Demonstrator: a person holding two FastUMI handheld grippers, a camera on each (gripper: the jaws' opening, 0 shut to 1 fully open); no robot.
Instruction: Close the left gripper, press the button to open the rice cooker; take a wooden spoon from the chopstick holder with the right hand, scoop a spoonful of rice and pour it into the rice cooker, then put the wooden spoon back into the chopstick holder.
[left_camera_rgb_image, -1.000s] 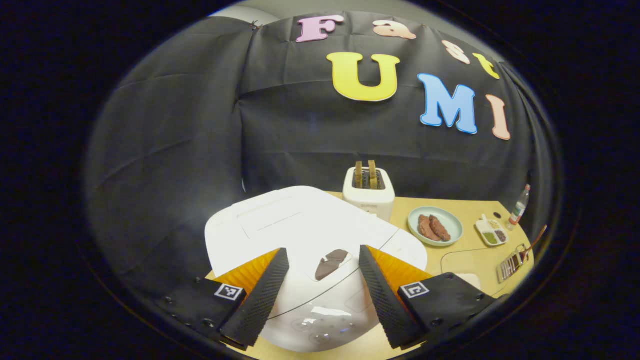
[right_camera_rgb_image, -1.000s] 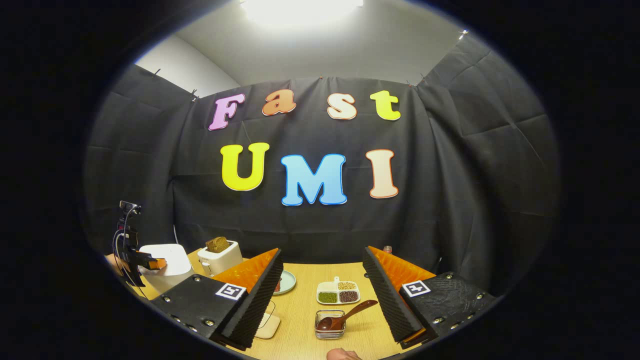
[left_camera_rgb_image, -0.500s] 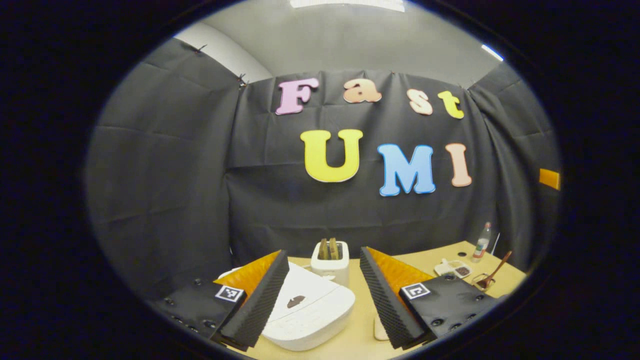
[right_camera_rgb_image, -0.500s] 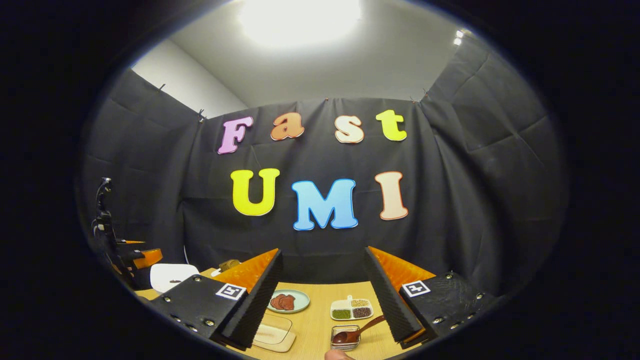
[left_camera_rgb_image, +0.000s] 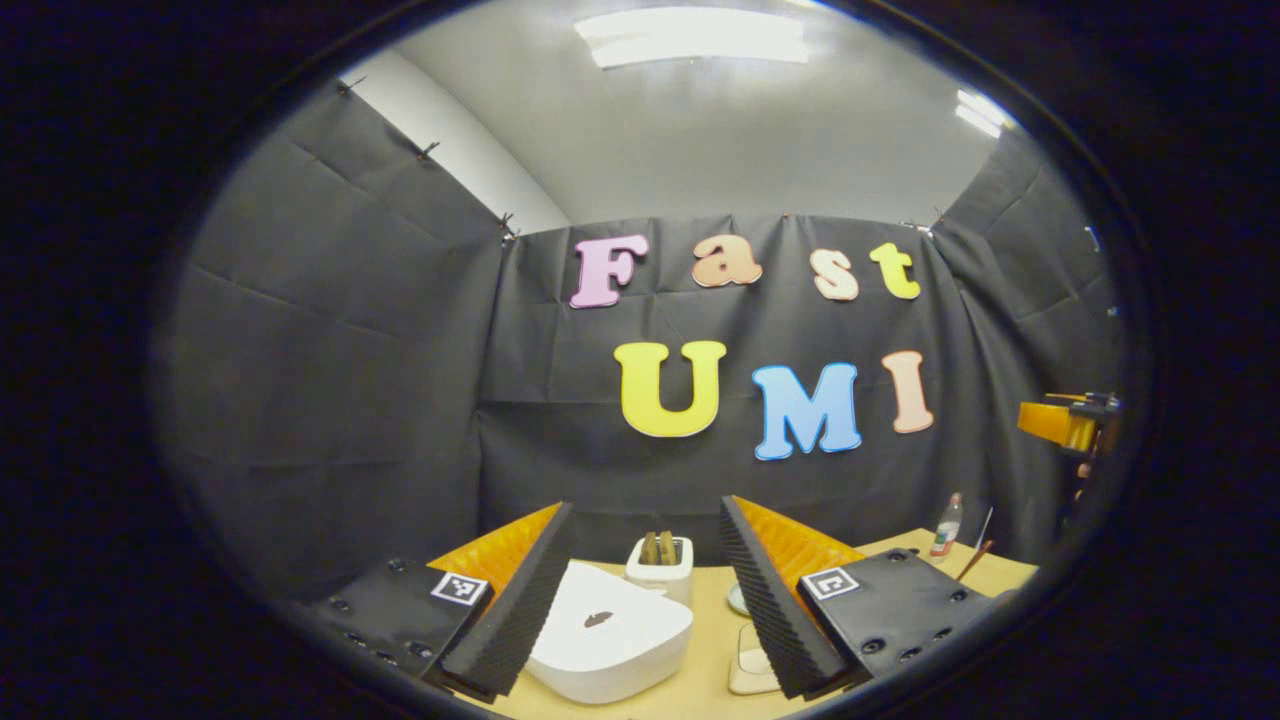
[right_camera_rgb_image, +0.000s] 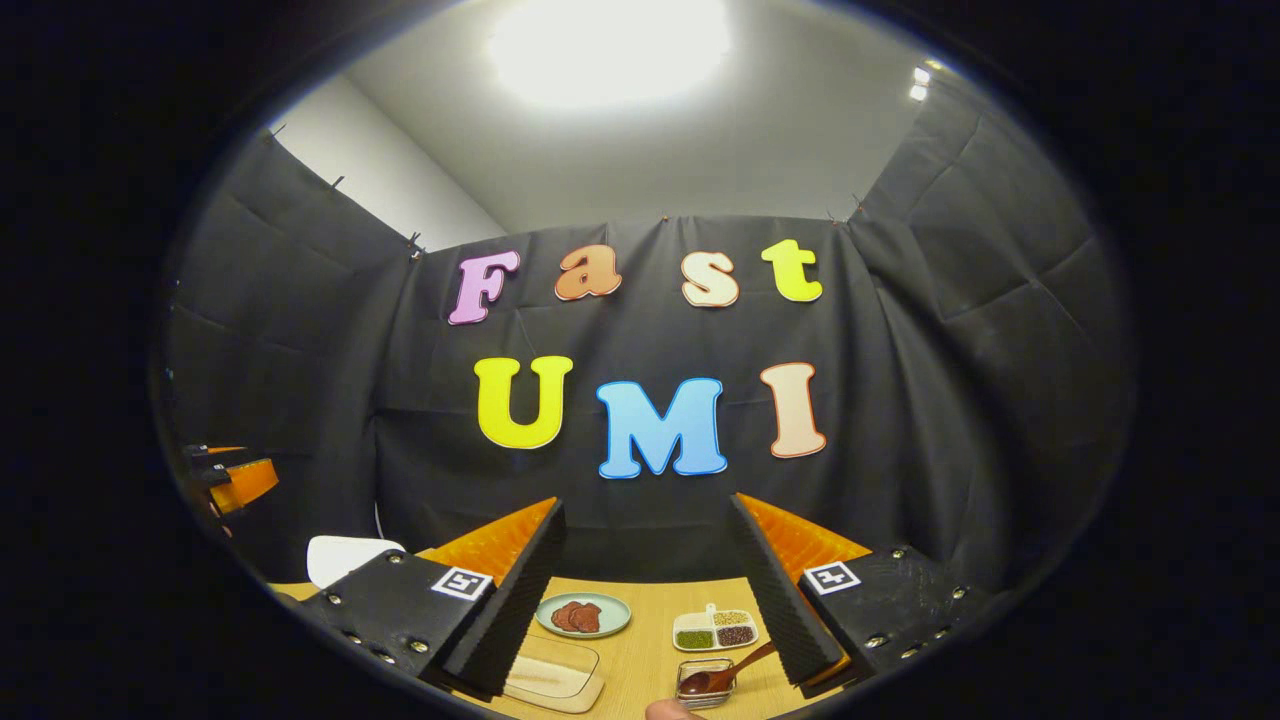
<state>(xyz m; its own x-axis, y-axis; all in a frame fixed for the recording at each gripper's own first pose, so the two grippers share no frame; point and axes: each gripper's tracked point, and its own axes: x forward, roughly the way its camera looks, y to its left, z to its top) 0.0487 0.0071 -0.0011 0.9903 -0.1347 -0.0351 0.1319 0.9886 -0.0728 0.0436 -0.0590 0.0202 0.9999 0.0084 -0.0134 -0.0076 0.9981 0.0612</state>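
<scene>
The white rice cooker sits on the wooden table with its lid down and a dark button on top. My left gripper hangs open above and behind it, holding nothing. In the right gripper view the cooker lies at the far left, under the left gripper. A brown wooden spoon leans in a small clear chopstick holder at the front of the table. My right gripper is open and empty above the holder. The right gripper also appears at the right edge of the left gripper view.
A white toaster with toast stands behind the cooker. A pale plate of brown meat, a divided dish of grains and a clear shallow tray lie mid-table. A small bottle stands at the back right. A fingertip pokes in at the bottom.
The left gripper has pulled up and back from the cooker, which now looks small and low; its lid stays down. The right gripper has tilted upward slightly. Both stay open.
</scene>
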